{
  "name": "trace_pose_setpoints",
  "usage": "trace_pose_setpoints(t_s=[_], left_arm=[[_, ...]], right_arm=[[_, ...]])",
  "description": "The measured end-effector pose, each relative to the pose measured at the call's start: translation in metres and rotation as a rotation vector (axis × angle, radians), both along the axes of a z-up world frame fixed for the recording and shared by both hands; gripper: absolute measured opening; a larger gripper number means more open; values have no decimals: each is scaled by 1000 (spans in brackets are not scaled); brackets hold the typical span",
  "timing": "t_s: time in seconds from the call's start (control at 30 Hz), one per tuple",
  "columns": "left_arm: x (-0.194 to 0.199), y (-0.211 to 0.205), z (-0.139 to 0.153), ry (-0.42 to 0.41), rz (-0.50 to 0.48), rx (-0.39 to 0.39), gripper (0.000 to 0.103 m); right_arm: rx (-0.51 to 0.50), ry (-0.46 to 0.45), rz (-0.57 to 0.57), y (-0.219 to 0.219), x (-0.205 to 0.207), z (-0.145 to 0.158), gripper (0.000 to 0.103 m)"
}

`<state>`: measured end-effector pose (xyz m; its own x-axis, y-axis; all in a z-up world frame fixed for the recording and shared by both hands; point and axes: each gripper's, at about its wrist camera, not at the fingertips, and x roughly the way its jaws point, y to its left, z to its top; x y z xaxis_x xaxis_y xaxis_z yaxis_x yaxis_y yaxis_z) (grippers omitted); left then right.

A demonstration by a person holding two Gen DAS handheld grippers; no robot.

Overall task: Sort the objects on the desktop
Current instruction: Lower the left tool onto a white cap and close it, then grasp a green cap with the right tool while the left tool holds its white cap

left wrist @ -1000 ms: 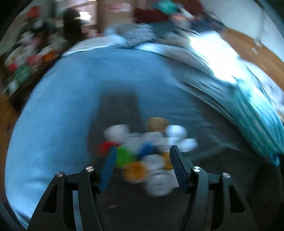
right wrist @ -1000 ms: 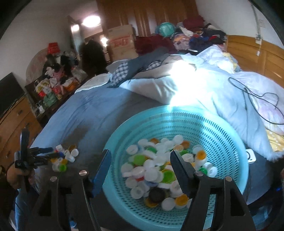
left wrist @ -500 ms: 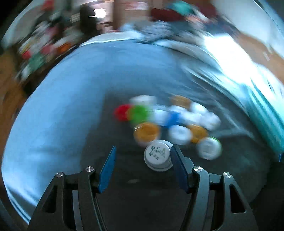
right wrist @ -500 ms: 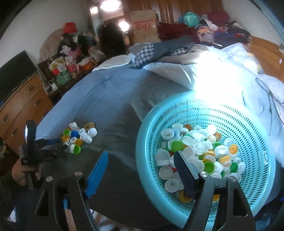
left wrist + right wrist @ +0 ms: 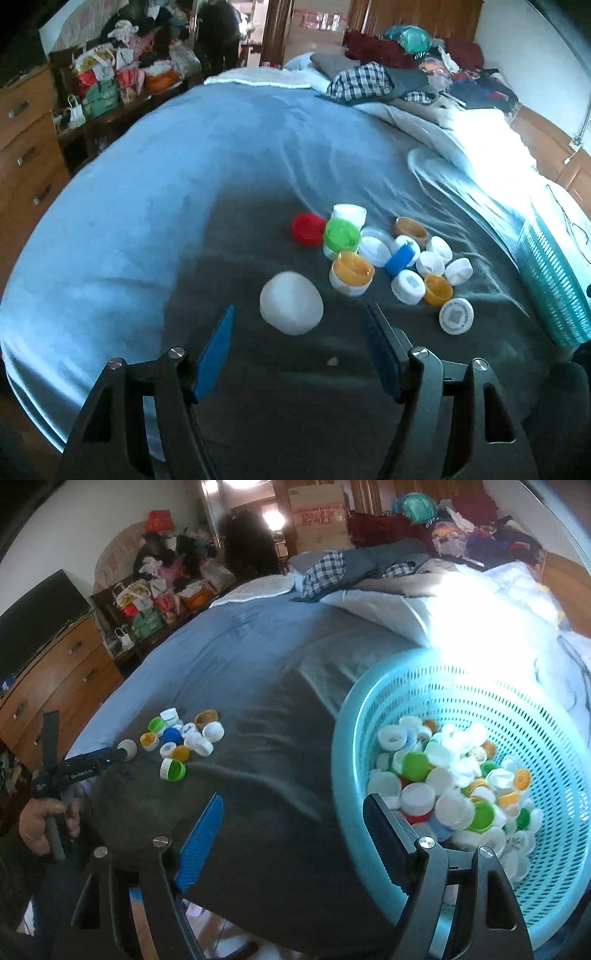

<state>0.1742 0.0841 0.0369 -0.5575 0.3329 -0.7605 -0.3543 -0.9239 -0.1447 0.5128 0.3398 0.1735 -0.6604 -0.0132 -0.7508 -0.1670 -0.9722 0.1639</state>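
On the bed [image 5: 155,206], a white cap [image 5: 291,308] lies before the left claw [image 5: 297,350], whose jaws are opening, pinching nothing. Likely light, rigid, slick; grip across its rim. Right claw [image 5: 293,843] spread, empty.

**Materials and finishes on my feeds**

- Bed cover [image 5: 147,192]: I see soft matt blue cloth, lightly creased.
- Bottle caps [image 5: 388,254]: smooth moulded plastic, slightly glossy.
- Large white cap [image 5: 291,302]: plain matt plastic.
- Basket [image 5: 343,746]: glossy teal perforated plastic.
- Left gripper [image 5: 295,332]: matt black frame, ribbed blue pads, bright metal screws.
- Dresser [image 5: 55,672]: varnished wood.
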Motion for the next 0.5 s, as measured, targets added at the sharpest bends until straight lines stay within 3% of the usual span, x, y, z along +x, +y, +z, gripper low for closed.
trace_pose_setpoints(t_s=[0.1, 0.3, 0.37, 0.4, 0.5], left_arm=[[-2, 7, 5, 42, -19, -48, 64], [-14, 26, -16, 15, -71, -171, 61], [-14, 31, -20, 10, -104, -179, 38], [-15, 34, -19, 14, -110, -181, 31], [-11, 30, -7, 34, -113, -122, 31]], right_arm=[[-3, -7, 5, -2, 1, -4, 83], [-26, 3, -16, 3, 2, -3, 85], [-22, 9, -14, 1, 3, -1, 85], [-23, 11, -12, 1, 3, -1, 85], [-28, 14, -4, 0, 3, -1, 84]])
